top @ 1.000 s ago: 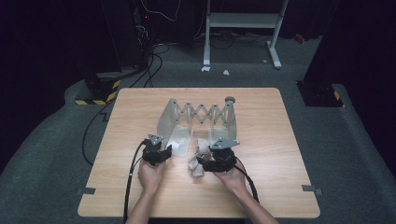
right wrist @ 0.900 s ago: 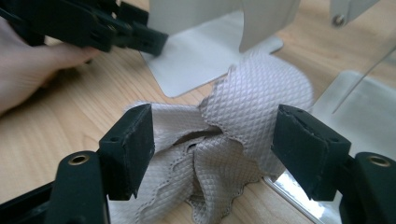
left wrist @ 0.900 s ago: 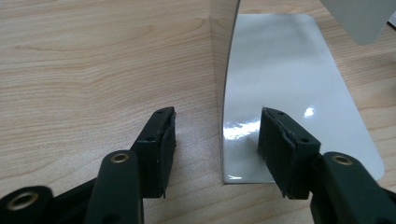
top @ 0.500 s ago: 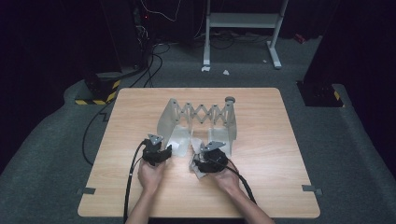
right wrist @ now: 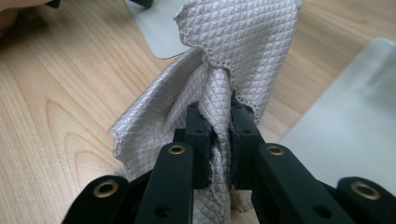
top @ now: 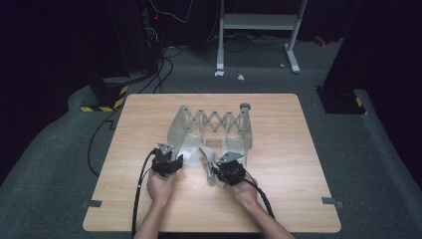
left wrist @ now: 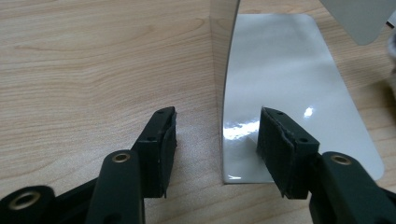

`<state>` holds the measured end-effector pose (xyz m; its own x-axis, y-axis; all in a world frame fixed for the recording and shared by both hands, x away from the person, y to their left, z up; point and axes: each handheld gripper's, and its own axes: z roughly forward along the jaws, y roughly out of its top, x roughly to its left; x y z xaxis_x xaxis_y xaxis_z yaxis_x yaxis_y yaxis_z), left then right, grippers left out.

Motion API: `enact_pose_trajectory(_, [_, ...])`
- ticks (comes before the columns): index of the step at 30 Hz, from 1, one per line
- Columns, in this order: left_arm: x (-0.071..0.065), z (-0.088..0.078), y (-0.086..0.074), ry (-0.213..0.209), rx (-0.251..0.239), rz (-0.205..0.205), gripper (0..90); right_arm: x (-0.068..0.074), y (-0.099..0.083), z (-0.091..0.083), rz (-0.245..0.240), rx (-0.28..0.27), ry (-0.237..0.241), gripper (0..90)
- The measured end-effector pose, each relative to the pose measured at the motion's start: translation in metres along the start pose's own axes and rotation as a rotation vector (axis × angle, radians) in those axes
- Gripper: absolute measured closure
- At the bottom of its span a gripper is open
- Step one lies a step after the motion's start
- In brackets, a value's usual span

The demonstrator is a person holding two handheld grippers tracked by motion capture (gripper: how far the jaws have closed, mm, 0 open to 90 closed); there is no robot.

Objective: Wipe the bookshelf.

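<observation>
My right gripper [right wrist: 218,135] has moved left since a second ago, fingers clamped on the grey cloth [right wrist: 233,51], lifted just off the surface [top: 278,199]. My left gripper [left wrist: 215,140] stays open astride the metal rack's foot plate [left wrist: 280,79]. Hanging likely follows.

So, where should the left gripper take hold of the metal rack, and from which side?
Probably the upright edge of the metal rack, at its bent left end plate. That edge stands thin and vertical between the open fingers of the left gripper. Come level from the person's side, along the wooden table, one finger on each face.
</observation>
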<state>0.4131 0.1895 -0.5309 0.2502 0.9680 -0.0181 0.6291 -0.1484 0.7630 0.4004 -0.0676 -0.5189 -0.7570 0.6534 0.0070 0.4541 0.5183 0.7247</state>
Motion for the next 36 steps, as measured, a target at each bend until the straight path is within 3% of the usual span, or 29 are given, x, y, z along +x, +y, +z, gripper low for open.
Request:
enact_pose_trajectory(6, [0.000,0.000,0.000,0.000,-0.002,-0.003,47.7,-0.016,-0.005,-0.018,0.039,-0.030,-0.048,82.3])
enact_pose_trajectory(10, [0.000,0.000,0.000,0.001,-0.001,-0.001,48.1,-0.029,-0.009,-0.025,0.076,-0.012,-0.099,82.5])
enact_pose_trajectory(15, [0.000,0.000,0.000,0.000,-0.002,-0.002,48.1,-0.042,-0.015,-0.026,0.105,0.021,-0.148,82.7])
enact_pose_trajectory(24, [0.000,0.000,0.000,-0.001,-0.003,-0.001,48.9,-0.050,-0.020,-0.026,0.122,0.042,-0.180,82.8])
enact_pose_trajectory(29, [0.000,0.000,0.000,-0.011,-0.006,0.007,53.1,-0.055,-0.023,-0.028,0.128,0.046,-0.197,82.8])
enact_pose_trajectory(36, [-0.001,-0.001,0.000,-0.038,-0.011,0.018,67.3,-0.061,-0.025,-0.032,0.149,0.051,-0.229,82.8])
